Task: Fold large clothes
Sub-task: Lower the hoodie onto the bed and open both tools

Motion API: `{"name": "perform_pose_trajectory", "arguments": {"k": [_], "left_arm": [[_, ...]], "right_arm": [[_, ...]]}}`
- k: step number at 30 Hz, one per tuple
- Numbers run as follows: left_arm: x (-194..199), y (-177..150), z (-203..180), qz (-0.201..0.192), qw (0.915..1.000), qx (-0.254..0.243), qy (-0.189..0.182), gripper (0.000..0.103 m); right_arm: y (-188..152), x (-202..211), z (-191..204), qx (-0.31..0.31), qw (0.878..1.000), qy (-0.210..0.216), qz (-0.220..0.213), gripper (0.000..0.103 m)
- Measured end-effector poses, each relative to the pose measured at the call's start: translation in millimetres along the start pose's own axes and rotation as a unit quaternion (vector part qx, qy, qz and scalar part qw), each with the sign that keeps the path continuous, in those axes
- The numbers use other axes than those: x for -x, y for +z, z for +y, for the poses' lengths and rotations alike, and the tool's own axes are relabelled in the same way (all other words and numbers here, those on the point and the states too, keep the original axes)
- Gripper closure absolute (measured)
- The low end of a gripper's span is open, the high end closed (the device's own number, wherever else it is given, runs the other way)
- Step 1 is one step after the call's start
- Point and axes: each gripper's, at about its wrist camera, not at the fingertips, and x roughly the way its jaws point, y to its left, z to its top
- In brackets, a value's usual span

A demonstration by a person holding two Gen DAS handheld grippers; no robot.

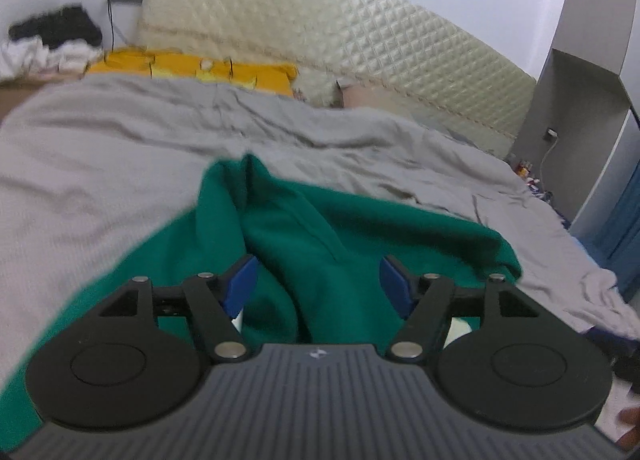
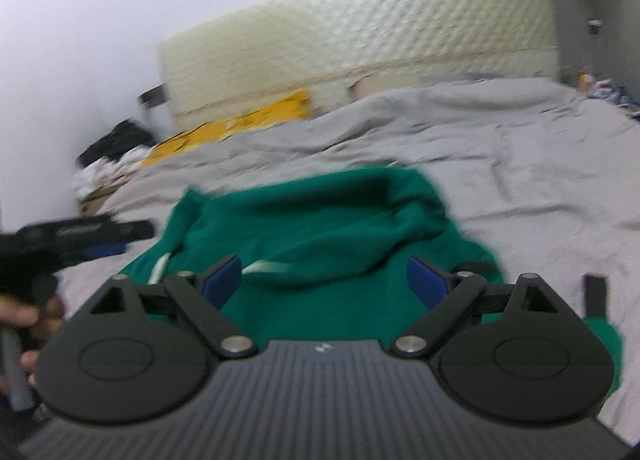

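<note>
grey bedspread [image 1: 100, 148], quilted cream headboard [image 1: 320, 32]

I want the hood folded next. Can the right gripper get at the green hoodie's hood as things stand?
Probably yes. The right gripper is open, and the green hoodie's hood lies just ahead of its fingers on the grey bedcover, with nothing between them.

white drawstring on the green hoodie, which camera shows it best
The right wrist view: the white drawstring lies in plain sight on the green hoodie, just past the open fingers. The left wrist view shows only bunched green fabric, no cord.
</note>
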Motion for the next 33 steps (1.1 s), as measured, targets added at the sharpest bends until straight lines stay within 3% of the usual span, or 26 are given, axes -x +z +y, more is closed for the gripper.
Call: {"name": "perform_pose_trajectory", "arguments": {"k": [5,9,11,13,14,17,18,19,21,27,33], "left_arm": [[7.8,-14.4,-5.3,0.028,0.9996,0.000,0.009,0.029],[17.6,-16.4,-3.6,0.025,0.9995,0.011,0.017,0.026],[20.6,-16.9,-2.3,0.025,0.9993,0.015,0.021,0.026],[21.0,-16.0,-0.2,0.029,0.9991,0.021,0.023,0.026],[20.9,-16.0,0.5,0.030,0.9990,0.024,0.023,0.026],[19.1,-14.6,2.7,0.034,0.9987,0.030,0.023,0.026],[18.5,-14.7,3.0,0.035,0.9986,0.031,0.024,0.026],[17.5,-14.7,3.5,0.036,0.9985,0.033,0.023,0.026],[15.9,-14.3,4.6,0.039,0.9984,0.036,0.022,0.026],[10.1,-12.6,9.9,0.043,0.9977,0.051,0.017,0.024],[6.7,-14.1,13.0,0.041,0.9973,0.060,0.014,0.024]], "right_arm": [[-17.5,-10.3,24.5,0.047,0.998,0.017,0.039,0.012],[-19.7,-9.4,28.7,0.052,0.997,0.041,0.036,0.012],[-20.5,-5.9,32.2,0.060,0.997,0.033,0.022,0.014],[-21.4,-4.5,37.2,0.080,0.997,0.016,0.020,0.049],[-21.7,-6.1,37.6,0.081,0.996,0.014,0.023,0.050],[-24.8,-10.8,33.3,0.063,0.997,0.020,0.034,0.048],[-25.8,-14.0,32.9,0.061,0.997,0.017,0.040,0.036],[-27.4,-16.5,32.3,0.061,0.997,0.012,0.045,0.014],[-29.4,-18.8,31.9,0.057,0.997,0.010,0.044,0.000],[-39.6,-32.2,44.9,0.093,0.993,0.014,0.068,0.000],[-65.2,-61.2,63.9,0.168,0.978,-0.017,0.121,0.002]]}}
